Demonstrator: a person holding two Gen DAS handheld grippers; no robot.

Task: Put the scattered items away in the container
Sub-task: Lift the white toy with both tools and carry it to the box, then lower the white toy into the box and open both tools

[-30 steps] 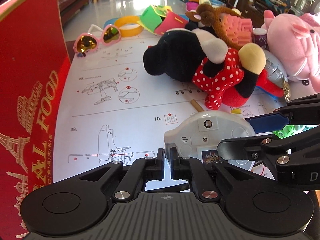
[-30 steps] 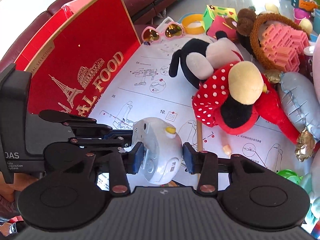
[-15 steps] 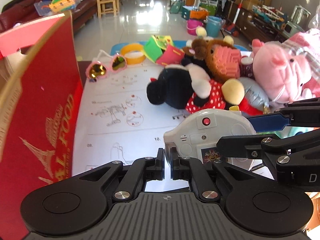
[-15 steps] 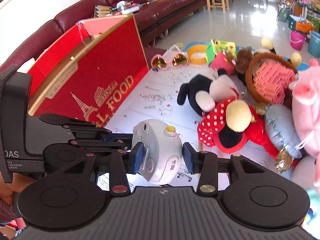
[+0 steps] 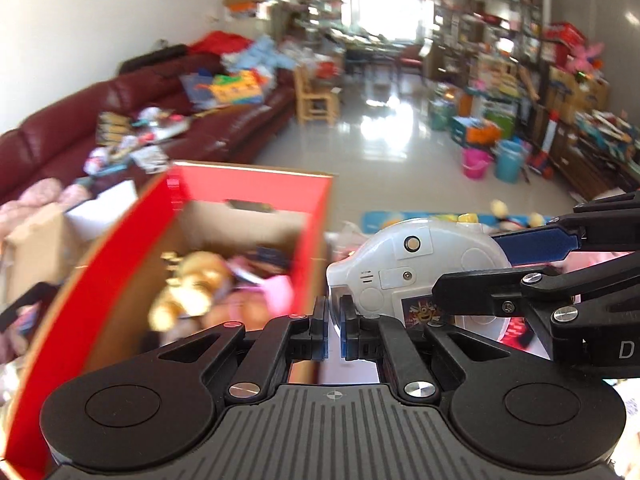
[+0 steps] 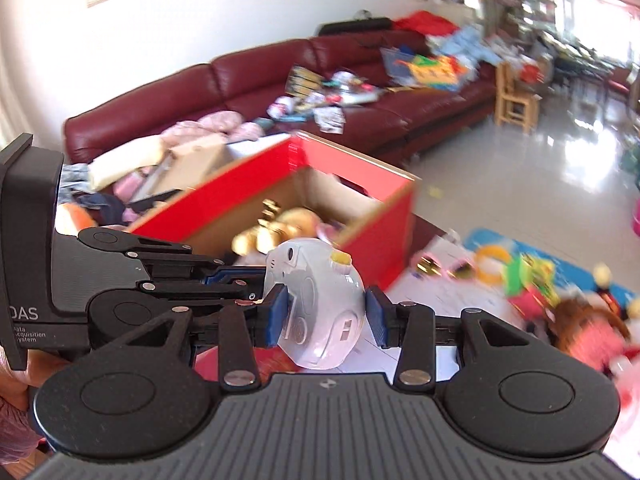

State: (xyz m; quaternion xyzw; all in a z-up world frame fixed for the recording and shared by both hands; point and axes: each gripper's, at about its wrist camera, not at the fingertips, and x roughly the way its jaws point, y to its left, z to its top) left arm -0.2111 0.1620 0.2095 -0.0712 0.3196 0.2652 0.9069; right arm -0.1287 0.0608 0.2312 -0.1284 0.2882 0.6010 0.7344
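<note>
The white toy [image 6: 316,312] looks a light, hard, smooth plastic shell – likely slippery, so best gripped across its flanks. The right tongs [image 6: 326,316] clamp it there, aloft near the red box [image 6: 372,236]. The left tongs [image 5: 334,332], jaws just eased to a narrow gap, hold nothing. The left view shows the toy's back – its screws and sticker; the right, its yellow knob.

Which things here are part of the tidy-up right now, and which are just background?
In play:
- white toy, clamped in the right gripper
- left gripper, jaws just opened a crack, nothing visible between them
- red box, open, soft toys inside
- scattered toys, blurred

Background:
- sofa
- wooden chair
- buckets
</note>
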